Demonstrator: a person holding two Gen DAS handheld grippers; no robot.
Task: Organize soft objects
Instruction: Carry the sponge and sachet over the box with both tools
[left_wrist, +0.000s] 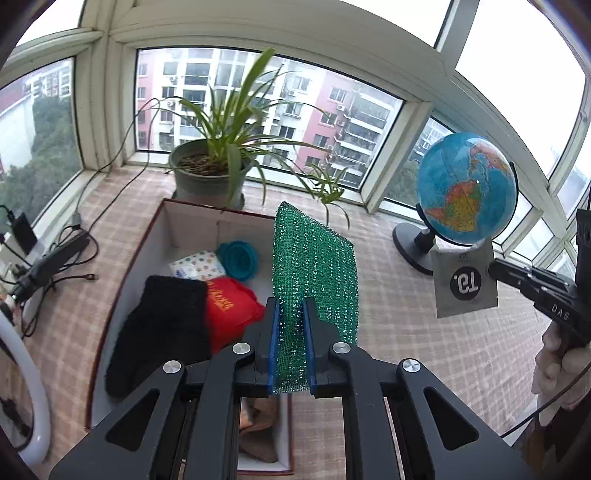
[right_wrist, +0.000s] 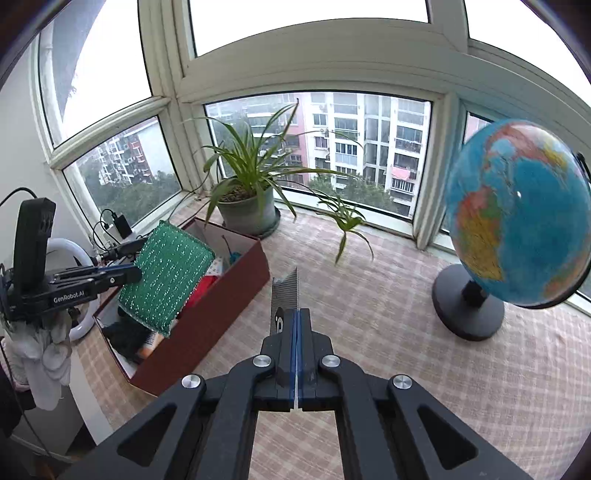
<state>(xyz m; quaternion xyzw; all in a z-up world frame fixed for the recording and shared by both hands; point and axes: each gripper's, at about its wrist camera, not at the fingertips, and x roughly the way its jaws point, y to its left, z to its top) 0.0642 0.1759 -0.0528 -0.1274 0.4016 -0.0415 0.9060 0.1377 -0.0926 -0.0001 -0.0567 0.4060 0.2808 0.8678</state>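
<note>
My left claw (left_wrist: 290, 314) is pinching the green scrubber (left_wrist: 314, 266) by its lower edge; it looks light and squashy. My right claw (right_wrist: 295, 325) is pressing together on a thin flat packet (right_wrist: 284, 299), probably flimsy and slippery.

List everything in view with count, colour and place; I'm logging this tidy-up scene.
Box: one, dark red outside and white inside, on the checked cloth.
Glove: one, black, in the box.
Pouch: one, red, in the box beside the glove.
Tissue pack: one, white with dots, in the box.
Folding cup: one, teal, at the box's far end.
Scouring pad: one, green, held above the box.
Sachet: one, grey with black circle, held in the air.
Potted plant: one, green, by the window.
Globe: one, blue, right side.
Left tool: shut on the scouring pad.
Right tool: shut on the sachet.
</note>
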